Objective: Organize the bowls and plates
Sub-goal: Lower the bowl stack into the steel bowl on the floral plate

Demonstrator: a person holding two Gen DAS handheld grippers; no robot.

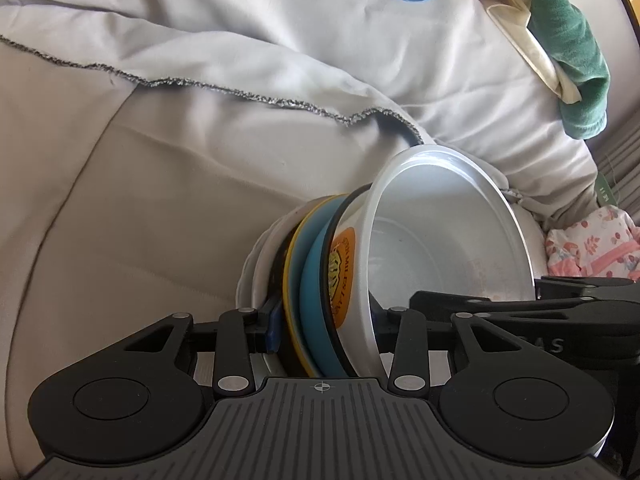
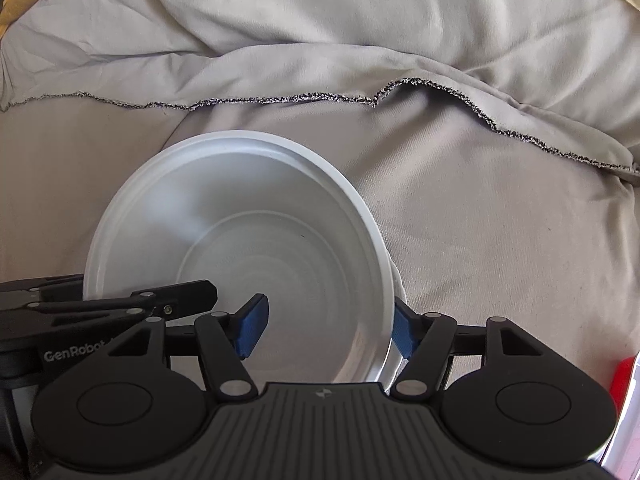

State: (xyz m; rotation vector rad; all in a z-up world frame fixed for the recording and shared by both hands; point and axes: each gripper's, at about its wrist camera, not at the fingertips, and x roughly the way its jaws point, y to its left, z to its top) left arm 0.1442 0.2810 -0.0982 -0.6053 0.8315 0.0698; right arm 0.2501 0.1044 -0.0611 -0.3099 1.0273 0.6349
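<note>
Rumpled pale bedding (image 1: 160, 200) is your work surface, soft and uneven, which is likely why the dishes are being held rather than left to stand.

Your left gripper (image 1: 328, 316) is clenched across the stack (image 1: 316, 280). Its blue pad presses the outer face of the yellow plate (image 1: 290, 280), and its other finger reaches inside the white bowl (image 1: 448, 240), where the bowl wall hides its pad. That squeeze is what keeps the plates and nested bowls together on edge, with the bowl mouths tipped sideways.

Your right gripper (image 2: 328, 332) is released. One pad sits inside the white bowl well clear of the wall, and the other sits just outside the rim, so the jaws straddle the wall without pinching it. It looks ready to take the rim or steady it, and I judge that to be the step in hand.

Moving outward, a bowl with an orange label (image 1: 344, 280) nests under the white one, and a white plate (image 1: 250, 276) lies behind the left pad. I cannot tell whether that plate is inside the grip. The stack's lower edge rests near the bedding, below a frayed dark hem (image 1: 240, 94). Green cloth (image 1: 576, 60) and a floral fabric (image 1: 592, 244) lie well apart at the margins.

If you close the right jaws, expect thin, slippery plastic that flexes.
</note>
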